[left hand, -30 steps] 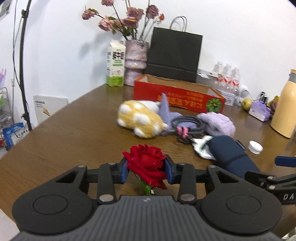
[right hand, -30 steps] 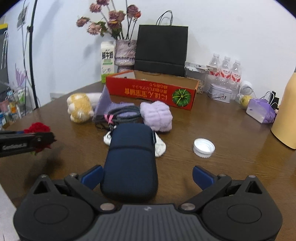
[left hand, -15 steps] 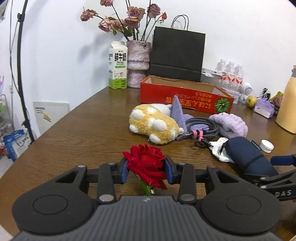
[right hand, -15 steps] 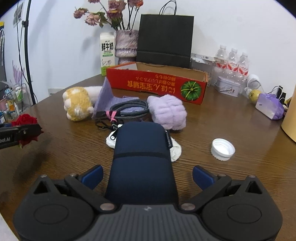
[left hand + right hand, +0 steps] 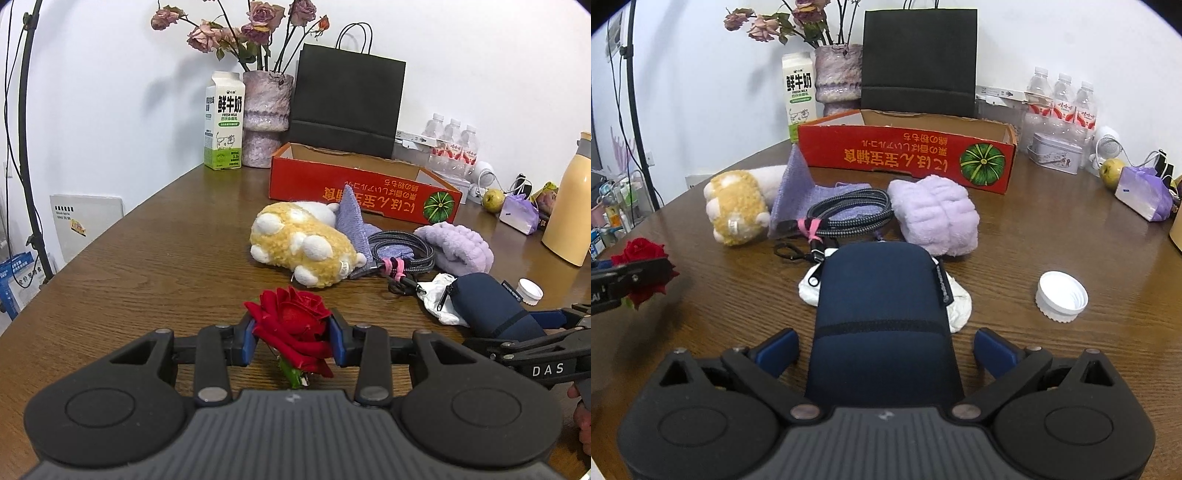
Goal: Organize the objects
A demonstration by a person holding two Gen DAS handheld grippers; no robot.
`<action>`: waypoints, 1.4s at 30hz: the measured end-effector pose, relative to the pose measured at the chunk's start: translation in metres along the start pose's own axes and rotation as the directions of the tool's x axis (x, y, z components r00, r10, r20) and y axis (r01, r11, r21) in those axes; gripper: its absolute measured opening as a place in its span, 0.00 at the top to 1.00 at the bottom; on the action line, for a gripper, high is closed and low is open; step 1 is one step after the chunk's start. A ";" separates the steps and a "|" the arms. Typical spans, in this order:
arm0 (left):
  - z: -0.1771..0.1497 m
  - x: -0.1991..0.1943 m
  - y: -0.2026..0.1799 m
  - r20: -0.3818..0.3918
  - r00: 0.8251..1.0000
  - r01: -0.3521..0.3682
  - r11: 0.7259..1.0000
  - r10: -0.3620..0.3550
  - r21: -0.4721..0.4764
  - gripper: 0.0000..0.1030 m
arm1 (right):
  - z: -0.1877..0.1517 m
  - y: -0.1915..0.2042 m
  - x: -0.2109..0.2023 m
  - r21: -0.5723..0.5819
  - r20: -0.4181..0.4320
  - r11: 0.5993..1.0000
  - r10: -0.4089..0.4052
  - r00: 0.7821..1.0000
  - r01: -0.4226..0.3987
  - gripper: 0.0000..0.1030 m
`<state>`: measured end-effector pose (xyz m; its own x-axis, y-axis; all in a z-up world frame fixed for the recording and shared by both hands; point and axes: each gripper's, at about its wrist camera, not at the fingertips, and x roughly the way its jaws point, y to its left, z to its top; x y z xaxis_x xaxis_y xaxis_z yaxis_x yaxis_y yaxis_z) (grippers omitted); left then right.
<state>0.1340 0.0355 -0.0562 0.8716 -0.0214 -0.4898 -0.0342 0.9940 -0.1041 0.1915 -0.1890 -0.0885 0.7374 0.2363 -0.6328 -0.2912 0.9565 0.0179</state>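
Wood counter [image 5: 155, 258] | red box [image 5: 905, 155] at back | L tongs [image 5: 293, 339] clamped on rose [image 5: 291, 325] | R tongs [image 5: 886, 350] apart astride navy pouch [image 5: 882, 314] | advice: centre pads on pouch, squeeze evenly, lift twd box.

White wall [image 5: 110, 92], brown wooden table [image 5: 166, 240], black stand pole [image 5: 26, 110]

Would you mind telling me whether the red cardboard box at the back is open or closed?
Open. The red cardboard box has no lid over it, and its brown inner walls show above the front panel. Whether anything lies inside cannot be told from these views.
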 end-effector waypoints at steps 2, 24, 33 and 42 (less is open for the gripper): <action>0.000 0.000 0.001 -0.001 1.000 0.004 1.000 -0.004 -0.002 0.62 | 0.000 0.000 -0.001 0.001 0.013 1.000 -0.002 1.000 0.002 0.10; 0.003 -0.011 -0.001 0.017 1.000 0.017 1.000 -0.017 -0.010 0.62 | -0.004 0.002 -0.021 0.001 0.128 0.999 -0.047 0.991 0.047 0.39; 0.014 -0.018 -0.010 0.049 0.998 0.027 1.000 -0.026 -0.003 0.62 | 0.001 0.004 -0.036 0.004 0.182 0.999 -0.048 0.982 0.048 0.40; 0.035 -0.018 -0.028 0.092 0.995 0.047 0.999 -0.048 0.017 0.62 | 0.018 0.007 -0.052 0.005 0.254 0.999 -0.044 0.966 0.044 0.40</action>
<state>0.1366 0.0114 -0.0139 0.9133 -0.0596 -0.4029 0.0151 0.9935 -0.1127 0.1622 -0.1911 -0.0413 0.8799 0.2298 -0.4159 -0.2555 0.9668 -0.0062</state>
